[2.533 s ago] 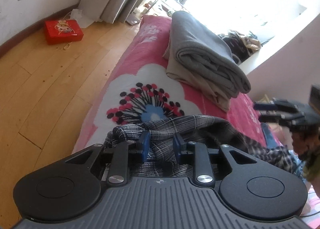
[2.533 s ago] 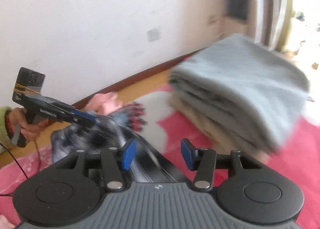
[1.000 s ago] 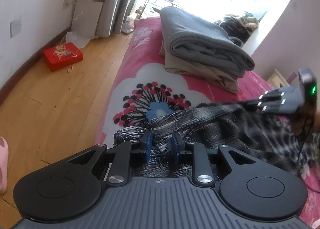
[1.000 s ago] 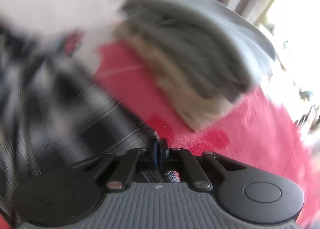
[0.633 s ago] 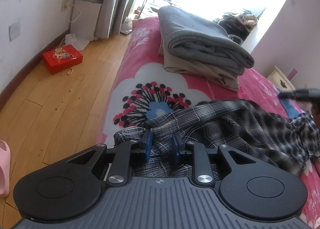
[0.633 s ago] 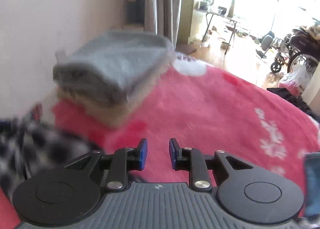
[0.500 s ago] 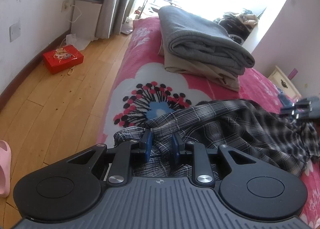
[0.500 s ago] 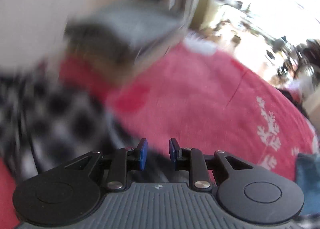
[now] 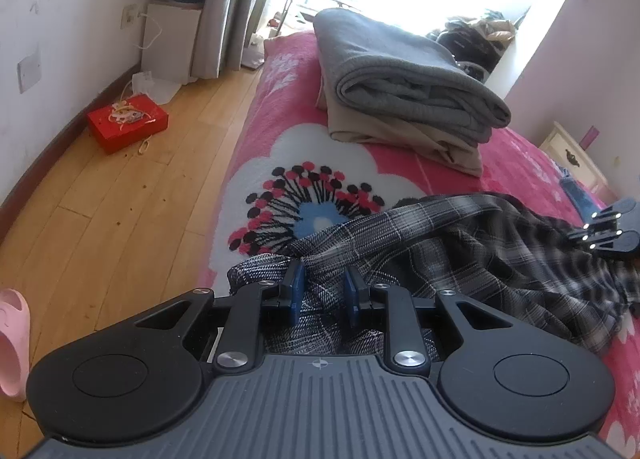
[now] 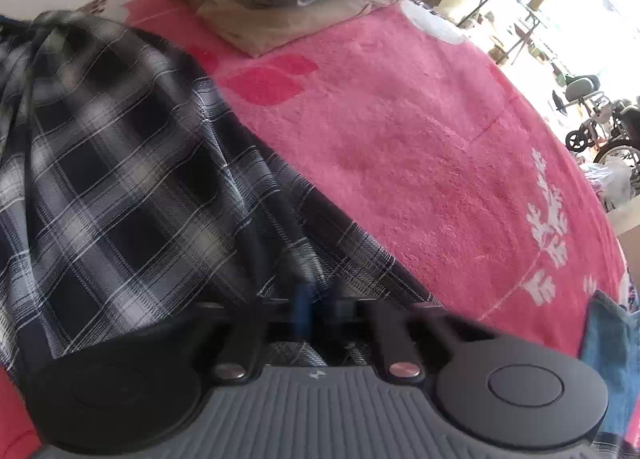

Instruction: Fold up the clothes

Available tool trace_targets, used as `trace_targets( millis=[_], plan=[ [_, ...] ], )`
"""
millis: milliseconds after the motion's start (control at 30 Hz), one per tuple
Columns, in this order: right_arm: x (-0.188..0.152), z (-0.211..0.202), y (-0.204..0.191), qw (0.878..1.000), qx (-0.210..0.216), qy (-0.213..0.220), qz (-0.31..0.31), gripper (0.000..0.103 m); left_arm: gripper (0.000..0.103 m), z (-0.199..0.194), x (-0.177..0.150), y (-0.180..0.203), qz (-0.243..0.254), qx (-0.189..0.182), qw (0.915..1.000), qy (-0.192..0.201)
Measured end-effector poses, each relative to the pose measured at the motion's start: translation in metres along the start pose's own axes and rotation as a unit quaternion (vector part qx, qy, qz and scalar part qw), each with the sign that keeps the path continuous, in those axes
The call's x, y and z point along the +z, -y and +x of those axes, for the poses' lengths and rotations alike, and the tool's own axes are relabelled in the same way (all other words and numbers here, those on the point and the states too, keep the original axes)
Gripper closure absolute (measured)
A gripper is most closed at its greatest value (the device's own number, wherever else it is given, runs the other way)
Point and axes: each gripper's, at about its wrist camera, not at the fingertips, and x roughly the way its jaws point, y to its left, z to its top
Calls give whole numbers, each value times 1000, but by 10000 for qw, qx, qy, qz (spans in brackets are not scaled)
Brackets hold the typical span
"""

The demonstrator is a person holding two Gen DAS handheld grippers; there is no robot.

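Left wrist view: my left claw (image 9: 321,291) is clenched on a bunched edge of the plaid shirt (image 9: 460,259), which sprawls across the pink bed (image 9: 248,147). Right wrist view: my right claw (image 10: 318,309) is pinched closed on the shirt's hem, a bit blurry.

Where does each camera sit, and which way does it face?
Left wrist: on the left tool, looking down the bed past the plaid shirt to folded blankets; the right tool shows at the edge.
Right wrist: on the right tool, angled down at the pink bedspread.
Both share the shirt, blankets and bedspread.
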Motion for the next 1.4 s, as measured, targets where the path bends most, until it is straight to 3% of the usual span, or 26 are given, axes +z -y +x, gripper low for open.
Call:
trace_targets(
  millis=[200, 433, 567, 600, 633, 667, 700, 733, 767, 833, 967, 1000, 1033, 1067, 1100, 1133, 1233, 1300, 1400],
  plan=[
    [11, -14, 3, 9964, -797, 187, -223, 101, 79, 0, 1, 2, 63, 32, 10000, -24],
    [14, 25, -5, 9932, -952, -160, -645, 101, 79, 0, 1, 2, 107, 33, 9999, -27],
    [14, 32, 13, 9965, -835, -95, -35, 100, 79, 1, 1, 2, 149, 28, 9999, -47],
    [13, 30, 25, 9965, -723, -57, 422, 91, 79, 1, 2, 2, 146, 26, 9999, -49],
    [11, 28, 38, 9941, -603, -19, 906, 76, 79, 1, 2, 2, 142, 23, 9999, -52],
    [5, 27, 54, 9870, -437, 16, 1544, 68, 79, 1, 2, 2, 136, 25, 9999, -53],
    [-2, 25, 72, 9748, -257, 50, 2216, 62, 79, 1, 2, 2, 132, 28, 9999, -57],
    [-9, 23, 90, 9577, -76, 83, 2876, 62, 79, 1, 2, 2, 135, 31, 9999, -60],
    [-19, 21, 106, 9349, 106, 122, 3545, 62, 79, 1, 2, 2, 139, 33, 9999, -63],
    [-48, 18, 136, 8719, 311, 237, 4881, 59, 79, 1, 3, 2, 115, 33, 9999, -75],
    [-114, 7, 166, 7113, 613, 462, 6987, 56, 77, 1, 6, 2, 14, -6, 9999, -162],
    [-127, 3, 165, 6786, 692, 558, 7291, 56, 75, 1, 8, 2, -38, -36, 9998, -190],
    [-138, -4, 162, 6552, 802, 676, 7481, 56, 75, -1, 9, 1, -143, -73, 9996, -217],
    [-142, -11, 157, 6501, 891, 772, 7507, 56, 72, -3, 12, -1, -273, -135, 9993, -231],
    [-145, -18, 152, 6492, 971, 861, 7495, 56, 66, -6, 14, -2, -404, -200, 9987, -243],
    [-145, -28, 145, 6576, 1067, 966, 7395, 55, 62, -10, 15, -4, -557, -274, 9978, -238],
    [-137, -58, 117, 6970, 1333, 1277, 6929, 54, 51, -27, 20, -9, -985, -381, 9944, -105],
    [-124, -77, 91, 7373, 1497, 1421, 6433, 54, 48, -41, 21, -15, -1292, -478, 9905, 16],
    [-98, -99, 45, 8142, 1570, 1535, 5375, 54, 46, -67, 17, -28, -1889, -645, 9796, 234]
  ],
)
